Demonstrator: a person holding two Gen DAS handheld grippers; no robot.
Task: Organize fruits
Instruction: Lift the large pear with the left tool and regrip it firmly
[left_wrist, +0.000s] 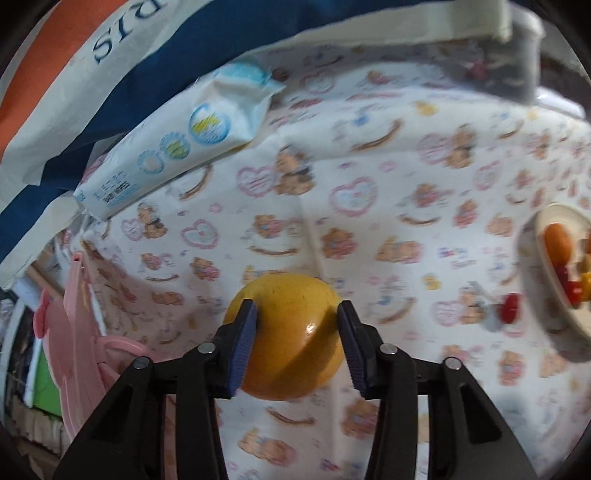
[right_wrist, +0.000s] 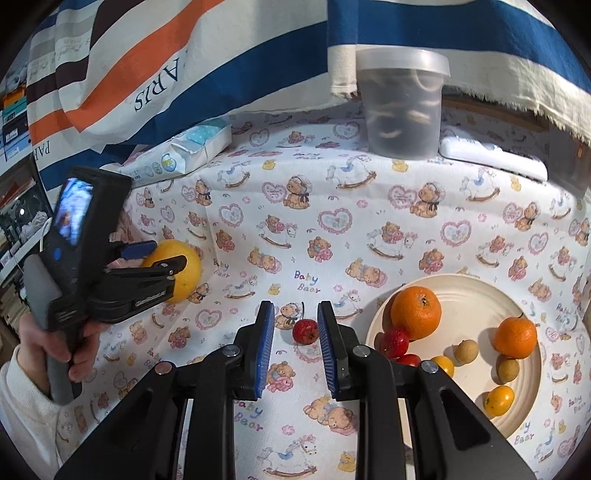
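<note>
The grapefruit (left_wrist: 286, 338), one large yellow fruit, sits between the blue pads of the left gripper (left_wrist: 297, 345), which is clamped on its two sides. In the right wrist view the same fruit (right_wrist: 177, 267) shows left of the plate (right_wrist: 476, 295), well apart from it, over the bear-print cloth (right_wrist: 332, 229); whether it rests on the cloth or is lifted clear I cannot tell.

The right gripper (right_wrist: 295, 339) is closed down to a narrow gap with nothing held. A small red fruit (right_wrist: 305, 331) lies on the cloth beyond its fingertips, just left of the plate and untouched.

Counted on the plate in the right wrist view:
- two oranges, the larger (right_wrist: 416, 312) at the left rim, the smaller (right_wrist: 515, 337) to its right
- two red fruits (right_wrist: 395, 341) under the larger orange
- two small yellow fruits, one (right_wrist: 443, 363) beside the red ones, one (right_wrist: 499, 399) nearer the front rim
- two small tan fruits (right_wrist: 466, 350) between them

Only the right wrist view shows the hand (right_wrist: 48, 350) on the left gripper's handle, a cream sleeve (right_wrist: 22, 413), and the lidded tub (right_wrist: 404, 107) behind the plate. It also shows a wipes pack (right_wrist: 173, 158) far left of the plate. The left wrist view shows just the plate's edge (left_wrist: 543, 229), blurred, plus a pink plastic item (left_wrist: 79, 354) at its left border, which the other view lacks.
</note>
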